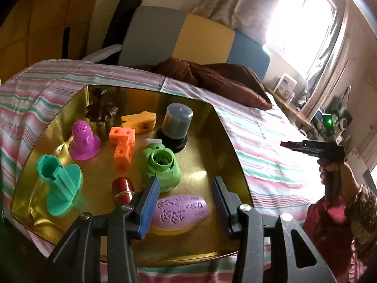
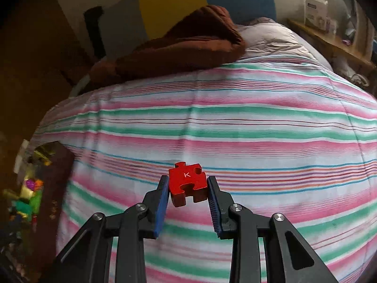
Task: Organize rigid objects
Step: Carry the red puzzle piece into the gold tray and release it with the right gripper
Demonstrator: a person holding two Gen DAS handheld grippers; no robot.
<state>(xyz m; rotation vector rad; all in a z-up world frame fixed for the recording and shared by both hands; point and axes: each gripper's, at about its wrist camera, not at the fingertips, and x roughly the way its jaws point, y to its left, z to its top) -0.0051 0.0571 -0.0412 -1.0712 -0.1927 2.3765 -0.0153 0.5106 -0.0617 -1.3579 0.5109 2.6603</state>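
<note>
Gold metal is shining under my left tongs (image 1: 183,202), which I am holding wide apart and gripping nothing above the tray (image 1: 221,127) on the striped bedspread (image 1: 259,146); across it from the left are sitting a teal flanged piece (image 1: 60,186), a magenta knob (image 1: 83,141), an orange block chain (image 1: 122,146), a green camera-shaped toy (image 1: 162,165) and a lilac oval (image 1: 181,208) between my fingers. Off to the right, I am pinching a red puzzle piece (image 2: 187,184) marked K in my right tongs (image 2: 188,188), hanging over the bare stripes, well apart from the tray.
</note>
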